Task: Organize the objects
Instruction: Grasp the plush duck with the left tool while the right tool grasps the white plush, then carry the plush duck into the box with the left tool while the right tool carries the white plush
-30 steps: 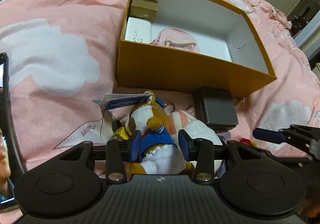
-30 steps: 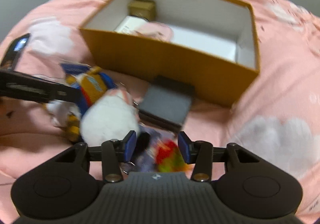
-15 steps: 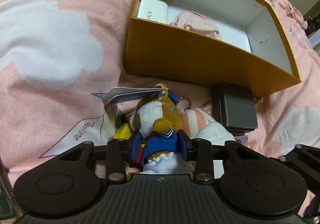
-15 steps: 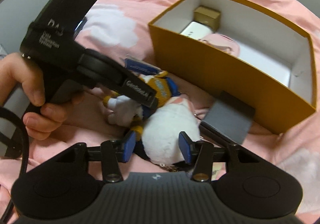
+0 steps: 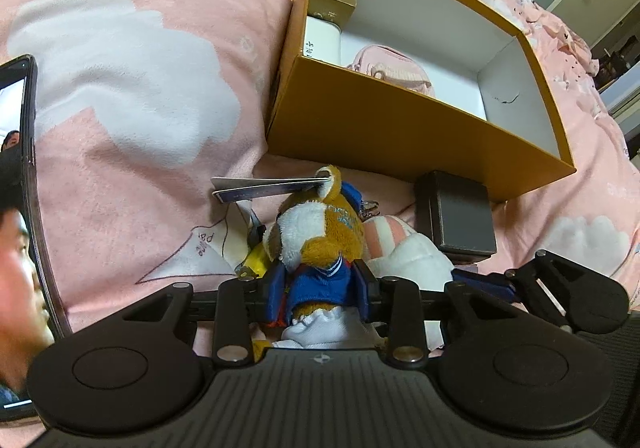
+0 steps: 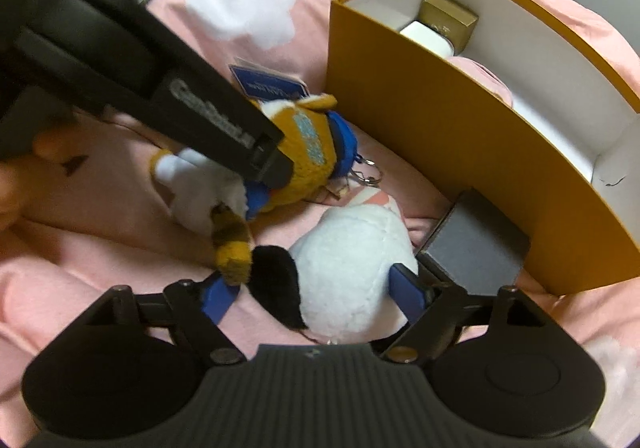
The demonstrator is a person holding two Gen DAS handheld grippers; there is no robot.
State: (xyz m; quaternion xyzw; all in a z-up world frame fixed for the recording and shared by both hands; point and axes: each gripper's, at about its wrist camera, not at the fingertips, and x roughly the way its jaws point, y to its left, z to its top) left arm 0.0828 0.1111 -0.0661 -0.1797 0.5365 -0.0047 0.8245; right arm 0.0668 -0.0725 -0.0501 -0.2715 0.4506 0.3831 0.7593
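Observation:
An orange plush animal in a blue shirt (image 5: 320, 232) lies on the pink blanket in front of an open orange box (image 5: 400, 136). My left gripper (image 5: 319, 288) is closing, and its blue pads press the plush's shirt from both sides. Beside it lies a white plush (image 6: 352, 268) with a black ear and pink stripes. My right gripper (image 6: 312, 292) straddles this white plush; its jaws are opening and stand wide around it. The orange plush (image 6: 304, 152) shows in the right wrist view under the left tool's black housing (image 6: 160, 88).
Inside the box sit a small gold box (image 5: 332, 2), a white item (image 5: 322, 38) and a pink pouch (image 5: 392, 68). A dark grey box (image 5: 460, 216) lies against the orange box's front wall. A phone (image 5: 20, 168) rests at the left. A paper tag (image 5: 264, 186) hangs from the plush's ear.
The left jaws have narrowed onto the orange plush. The right gripper swung left from a colourful item to the white plush, rolled, and its jaws widened.

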